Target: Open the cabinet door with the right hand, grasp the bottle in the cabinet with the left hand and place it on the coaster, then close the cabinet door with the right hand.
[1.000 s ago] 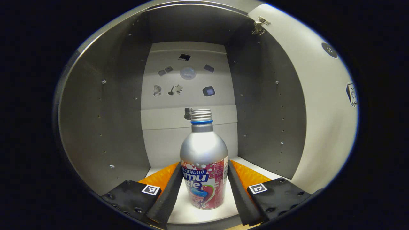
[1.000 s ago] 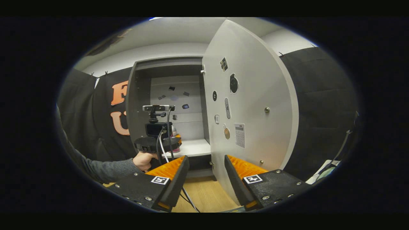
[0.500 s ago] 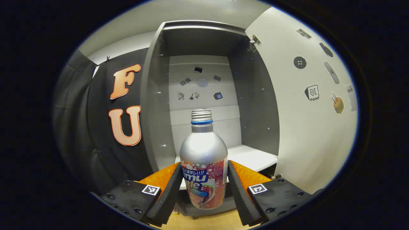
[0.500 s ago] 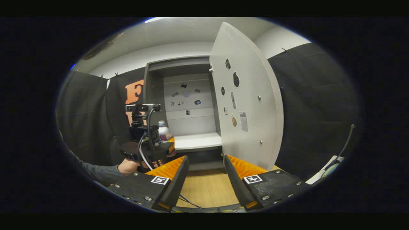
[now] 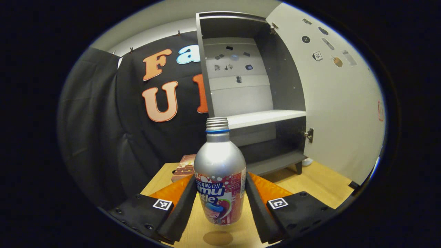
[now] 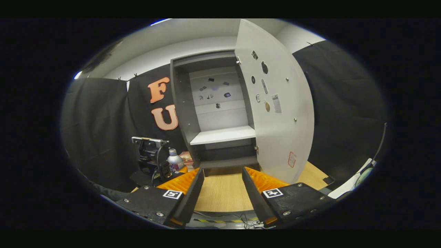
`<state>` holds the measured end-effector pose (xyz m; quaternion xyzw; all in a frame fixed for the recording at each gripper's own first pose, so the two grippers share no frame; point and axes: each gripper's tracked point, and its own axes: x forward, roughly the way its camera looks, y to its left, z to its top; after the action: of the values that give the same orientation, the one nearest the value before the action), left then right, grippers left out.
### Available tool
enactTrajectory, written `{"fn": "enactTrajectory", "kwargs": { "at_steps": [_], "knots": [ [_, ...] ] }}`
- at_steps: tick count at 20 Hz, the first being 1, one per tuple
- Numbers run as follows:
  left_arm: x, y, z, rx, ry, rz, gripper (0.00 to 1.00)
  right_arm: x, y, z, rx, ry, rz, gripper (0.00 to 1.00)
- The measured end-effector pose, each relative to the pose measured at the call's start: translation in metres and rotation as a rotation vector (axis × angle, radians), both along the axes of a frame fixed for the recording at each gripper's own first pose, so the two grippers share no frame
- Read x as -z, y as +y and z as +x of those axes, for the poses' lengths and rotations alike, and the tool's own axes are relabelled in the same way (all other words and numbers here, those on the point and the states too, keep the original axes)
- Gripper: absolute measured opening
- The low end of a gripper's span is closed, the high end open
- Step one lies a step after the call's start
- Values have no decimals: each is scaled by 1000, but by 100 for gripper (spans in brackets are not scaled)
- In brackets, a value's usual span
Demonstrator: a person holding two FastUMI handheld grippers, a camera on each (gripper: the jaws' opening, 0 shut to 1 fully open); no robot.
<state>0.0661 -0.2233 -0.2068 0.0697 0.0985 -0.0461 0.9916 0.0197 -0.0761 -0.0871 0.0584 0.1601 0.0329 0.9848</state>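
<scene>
We hold the bottle [image 5: 219, 179] upright in the left gripper [image 5: 219, 203], both pads clamped on its label band so it cannot tip in carriage. It hangs clear above the wooden table [image 5: 320, 182], its shadow directly below. A reddish-brown flat object [image 5: 184, 167], possibly the coaster, lies at 11 o'clock from the bottle. Our right gripper [image 6: 220, 193] waits with fingers spread, empty, facing the open cabinet door [image 6: 279, 103] for closing.

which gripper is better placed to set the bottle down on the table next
Left. The left gripper is shut on the bottle, holding it above the wooden table. The right gripper is open and holds nothing, facing the open cabinet door.
</scene>
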Motion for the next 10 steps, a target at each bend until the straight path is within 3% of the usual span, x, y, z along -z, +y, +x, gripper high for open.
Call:
{"fn": "enactTrajectory", "kwargs": {
  "at_steps": [10],
  "knots": [
    [113,32,-29,-51,110,-8,86,37,24,0,-64,112,-13,70]
  ]
}}
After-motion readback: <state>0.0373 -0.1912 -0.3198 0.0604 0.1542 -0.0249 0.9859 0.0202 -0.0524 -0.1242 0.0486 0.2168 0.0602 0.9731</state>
